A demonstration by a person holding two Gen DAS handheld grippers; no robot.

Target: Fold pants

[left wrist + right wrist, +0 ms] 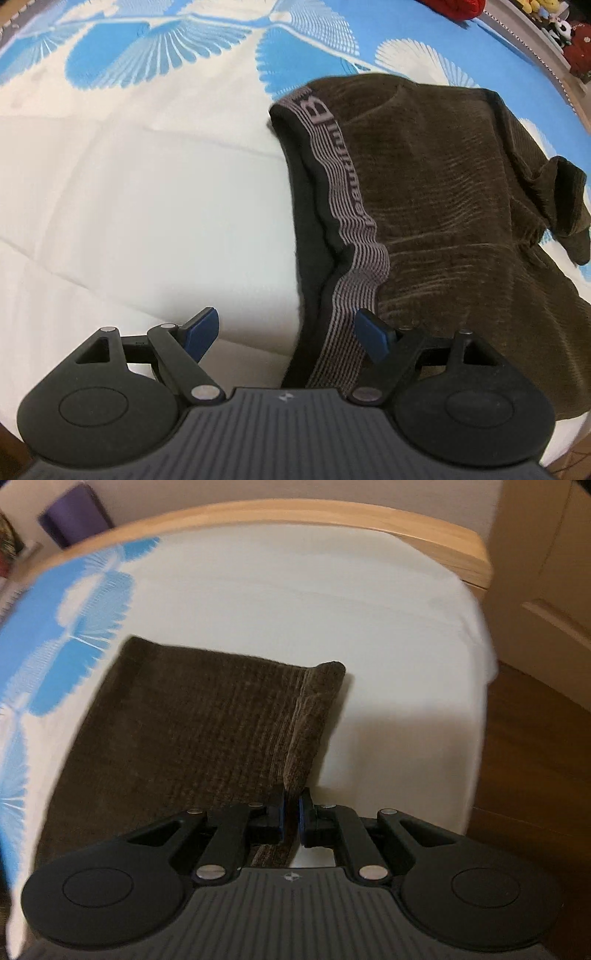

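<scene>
Nearest us, our left gripper (286, 334) hangs open astride the striped waistband (345, 221) of the brown corduroy pants (443, 206) on the bed (129, 203). Our right gripper (291, 818) pinches a leg edge (295, 760). We should clamp the waistband squarely before lifting both ends together.

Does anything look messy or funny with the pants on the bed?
A bit. In the left view the brown pants lie rumpled, and one end is twisted into a bunch at the far right. The striped waistband gapes open, showing the dark inside. The right gripper pinches one edge up into a ridge. Nothing looks torn or spilled.
</scene>
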